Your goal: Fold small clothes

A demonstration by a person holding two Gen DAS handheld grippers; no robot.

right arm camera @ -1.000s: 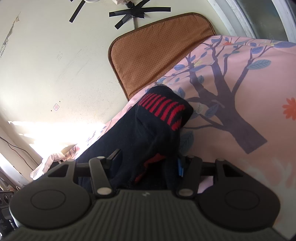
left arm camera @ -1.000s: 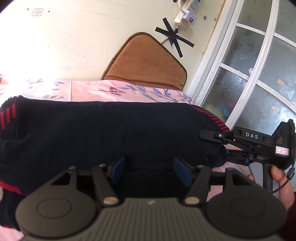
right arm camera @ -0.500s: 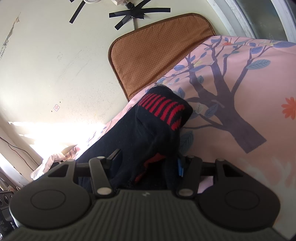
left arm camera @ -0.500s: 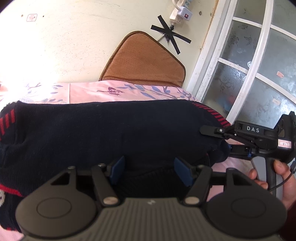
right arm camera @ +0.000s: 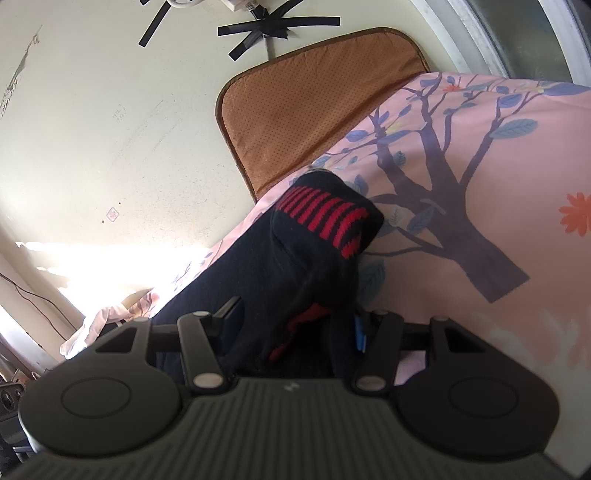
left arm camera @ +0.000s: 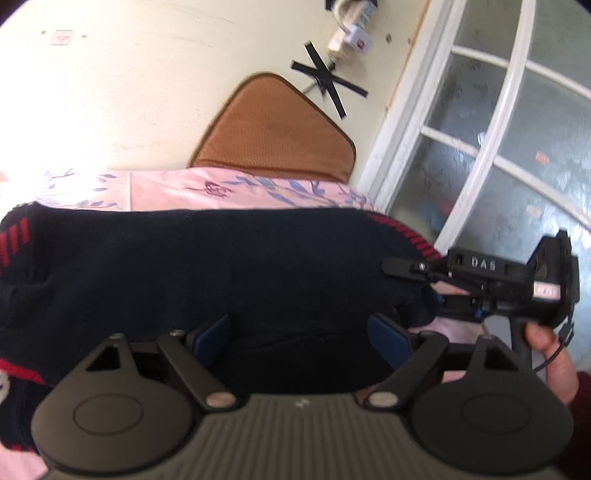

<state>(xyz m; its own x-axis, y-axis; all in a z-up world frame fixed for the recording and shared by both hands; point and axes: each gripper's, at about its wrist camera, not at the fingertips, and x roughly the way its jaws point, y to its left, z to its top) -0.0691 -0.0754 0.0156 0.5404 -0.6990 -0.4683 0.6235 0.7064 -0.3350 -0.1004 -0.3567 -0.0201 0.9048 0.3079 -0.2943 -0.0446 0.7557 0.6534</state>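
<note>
A dark navy knit garment [left arm camera: 221, 266] with red stripes at its ends lies stretched across the pink floral bedspread [left arm camera: 258, 188]. My left gripper [left arm camera: 301, 332] sits at its near edge; the jaws are opening, the blue pads [left arm camera: 212, 334] stand apart, and a fold of cloth lies between them without being pressed. The right gripper [left arm camera: 410, 284] comes in from the right, held by a hand [left arm camera: 554, 365], and is shut on the garment's right end. In the right wrist view the bunched navy garment [right arm camera: 295, 266] fills the gap of the right gripper [right arm camera: 295, 326].
A brown cushion [left arm camera: 273, 129] leans on the cream wall [left arm camera: 147, 92] behind the bed. A white-framed glass door [left arm camera: 498, 147] stands at the right. Black tape and a power strip [left arm camera: 351, 29] hang on the wall. The tree-patterned bedspread [right arm camera: 461, 203] spreads right of the garment.
The left gripper's pads have spread wider and let go of the cloth fold they held. The right gripper and the garment's end have not moved.
</note>
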